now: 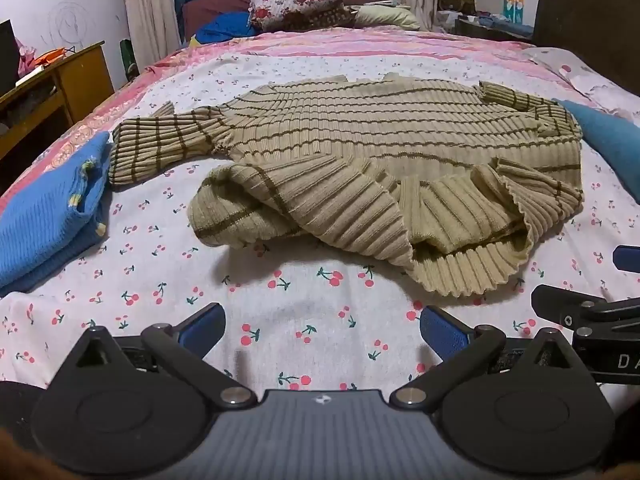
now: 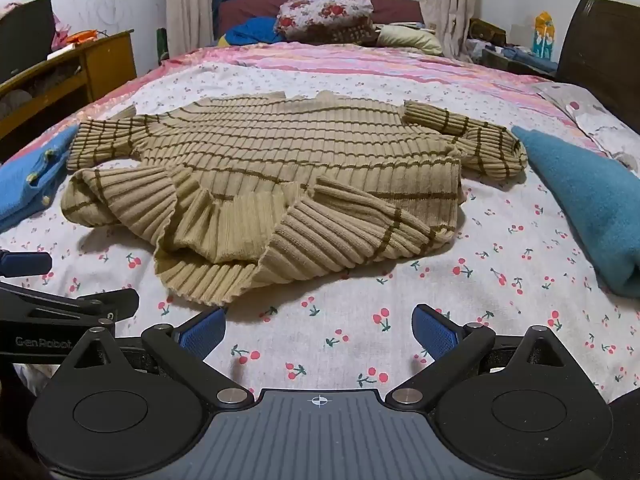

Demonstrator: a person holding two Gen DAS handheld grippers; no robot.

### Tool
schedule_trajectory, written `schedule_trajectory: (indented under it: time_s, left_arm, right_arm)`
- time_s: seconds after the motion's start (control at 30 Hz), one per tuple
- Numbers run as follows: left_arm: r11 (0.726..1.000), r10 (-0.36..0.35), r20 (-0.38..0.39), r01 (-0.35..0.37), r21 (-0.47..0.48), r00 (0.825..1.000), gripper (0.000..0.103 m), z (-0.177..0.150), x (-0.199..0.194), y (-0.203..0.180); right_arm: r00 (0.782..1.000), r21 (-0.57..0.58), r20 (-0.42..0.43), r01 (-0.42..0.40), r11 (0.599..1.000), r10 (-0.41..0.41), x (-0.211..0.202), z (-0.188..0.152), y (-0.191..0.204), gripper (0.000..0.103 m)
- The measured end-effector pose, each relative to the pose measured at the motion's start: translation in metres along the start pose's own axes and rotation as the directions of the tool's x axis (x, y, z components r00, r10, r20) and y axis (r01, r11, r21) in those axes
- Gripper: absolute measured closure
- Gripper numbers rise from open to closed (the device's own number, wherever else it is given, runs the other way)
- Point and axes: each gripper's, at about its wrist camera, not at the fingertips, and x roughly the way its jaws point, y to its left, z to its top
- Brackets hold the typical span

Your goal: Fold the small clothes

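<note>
- Your left gripper [image 1: 322, 330] hangs tilted down over the white cherry-print bedsheet [image 1: 304, 300], jaws spread wide, nothing between the blue pads [image 1: 442, 330].
- Your right gripper [image 2: 318, 330] sits the same way — jaws fully apart, empty, above bare sheet just short of the garment's near hem.
- The task item, a tan ribbed knit sweater with thin dark-brown stripes [image 2: 288, 160], lies in the middle of the bed, ahead of both grippers and touching neither.
- Its body is mostly flat; the near hem [image 1: 460, 276] is rumpled and folded back on itself in loose waves.
- One sleeve [image 1: 160, 148] stretches out to the left; the other sleeve [image 2: 476, 140] is bunched and doubled at the right.
- A folded bright-blue knit garment [image 1: 48, 216] lies at the left edge of the sheet, just beside the left sleeve cuff.
- A folded teal fleece-like cloth [image 2: 592, 208] lies at the right, near the bunched sleeve — apart from it.
- Far end of the bed: a red-flowered pillow [image 2: 324, 10] on other bedding, with a window behind it.
- A yellow wooden desk [image 1: 60, 80] stands left of the bed.
</note>
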Motion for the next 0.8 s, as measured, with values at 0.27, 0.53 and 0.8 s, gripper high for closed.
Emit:
schedule_trajectory:
  time_s: [0.27, 0.53, 0.8]
  left_arm:
    - [1.0, -0.002, -0.014, 0.002, -0.012, 1.0, 0.0, -0.001, 0.003, 0.002]
    - [1.0, -0.005, -0.025, 0.005, -0.007, 1.0, 0.0, -0.002, 0.005, 0.001]
    - [1.0, -0.018, -0.073, 0.017, -0.012, 0.997, 0.0, -0.004, 0.014, 0.001]
  right_arm:
    - [1.0, -0.012, -0.01, 0.009, 1.0, -0.009, 0.001, 0.0, 0.004, 0.003]
    - [1.0, -0.016, -0.019, 0.014, 1.0, -0.014, 0.002, -0.001, 0.003, 0.003]
    - [1.0, -0.018, -0.019, 0.015, 1.0, -0.015, 0.003, -0.002, 0.004, 0.003]
